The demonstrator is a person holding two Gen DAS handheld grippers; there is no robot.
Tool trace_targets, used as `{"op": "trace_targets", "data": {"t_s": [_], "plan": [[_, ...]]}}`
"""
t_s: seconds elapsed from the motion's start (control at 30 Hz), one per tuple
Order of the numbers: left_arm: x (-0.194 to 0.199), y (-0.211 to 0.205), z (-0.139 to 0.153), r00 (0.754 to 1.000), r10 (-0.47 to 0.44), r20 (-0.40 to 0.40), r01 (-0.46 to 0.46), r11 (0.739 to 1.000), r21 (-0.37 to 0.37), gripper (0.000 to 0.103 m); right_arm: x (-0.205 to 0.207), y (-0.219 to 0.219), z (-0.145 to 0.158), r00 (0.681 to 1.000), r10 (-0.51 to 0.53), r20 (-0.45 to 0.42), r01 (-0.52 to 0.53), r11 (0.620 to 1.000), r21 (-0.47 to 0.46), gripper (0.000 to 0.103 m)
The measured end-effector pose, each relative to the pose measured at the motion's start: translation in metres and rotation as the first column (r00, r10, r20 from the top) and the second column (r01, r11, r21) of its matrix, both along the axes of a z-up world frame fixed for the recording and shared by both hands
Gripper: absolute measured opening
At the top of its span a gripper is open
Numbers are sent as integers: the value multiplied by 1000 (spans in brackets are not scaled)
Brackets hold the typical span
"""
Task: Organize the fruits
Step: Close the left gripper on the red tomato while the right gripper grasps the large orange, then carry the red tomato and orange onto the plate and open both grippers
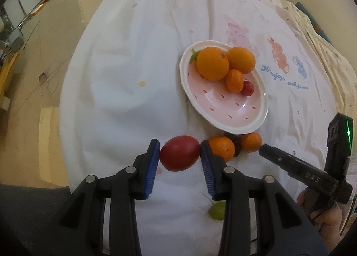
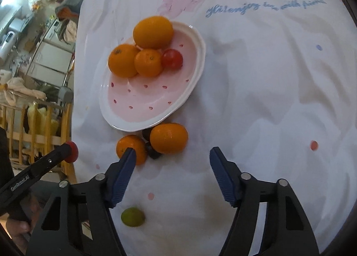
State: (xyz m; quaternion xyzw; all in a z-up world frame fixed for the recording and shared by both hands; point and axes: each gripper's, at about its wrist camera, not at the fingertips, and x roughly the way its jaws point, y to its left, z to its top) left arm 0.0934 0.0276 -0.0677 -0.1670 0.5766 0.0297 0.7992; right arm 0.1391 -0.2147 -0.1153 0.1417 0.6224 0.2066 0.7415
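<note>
My left gripper (image 1: 179, 154) is shut on a large red tomato (image 1: 179, 153) just in front of the pink plate (image 1: 225, 113). The plate holds three oranges (image 1: 212, 63) and a small red tomato (image 1: 247, 88). Two oranges (image 2: 168, 137) and dark grapes (image 2: 153, 153) lie on the white cloth by the plate's near rim. A green fruit (image 2: 132, 216) lies nearer me. My right gripper (image 2: 173, 157) is open and empty, just short of the loose oranges. The left gripper with the tomato (image 2: 71, 151) shows at the left of the right wrist view.
The white printed cloth (image 2: 267, 100) covers the table; its left edge drops to the floor (image 1: 33, 66). Wooden furniture (image 2: 33, 126) stands beyond that edge. The right gripper's body (image 1: 312, 173) shows at the right of the left wrist view.
</note>
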Motion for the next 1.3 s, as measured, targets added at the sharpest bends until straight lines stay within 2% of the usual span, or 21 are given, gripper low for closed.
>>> {"op": "trace_targets", "data": {"t_s": [0.2, 0.27, 0.3, 0.33, 0.9, 1.3], "plan": [[0, -6, -7, 1000, -21, -16, 21, 1000, -10, 33, 8, 14, -12, 999, 33, 9, -33, 999, -25, 61], [0, -9, -8, 999, -29, -17, 28, 1000, -11, 33, 9, 17, -15, 999, 46, 8, -45, 999, -26, 55], [0, -10, -8, 999, -31, -15, 31, 1000, -5, 33, 10, 18, -16, 999, 51, 6, -50, 998, -23, 48], [0, -11, -8, 999, -32, -14, 32, 999, -2, 33, 10, 18, -15, 999, 52, 10, -52, 998, -30, 47], [0, -6, -14, 1000, -11, -2, 11, 999, 47, 33, -1, 7, 0, 999, 41, 35, -40, 998, -40, 45], [-4, -5, -7, 999, -17, 39, 14, 997, 78, 33, -19, -20, 33, 996, -22, 89, 23, 1000, -11, 45]]}}
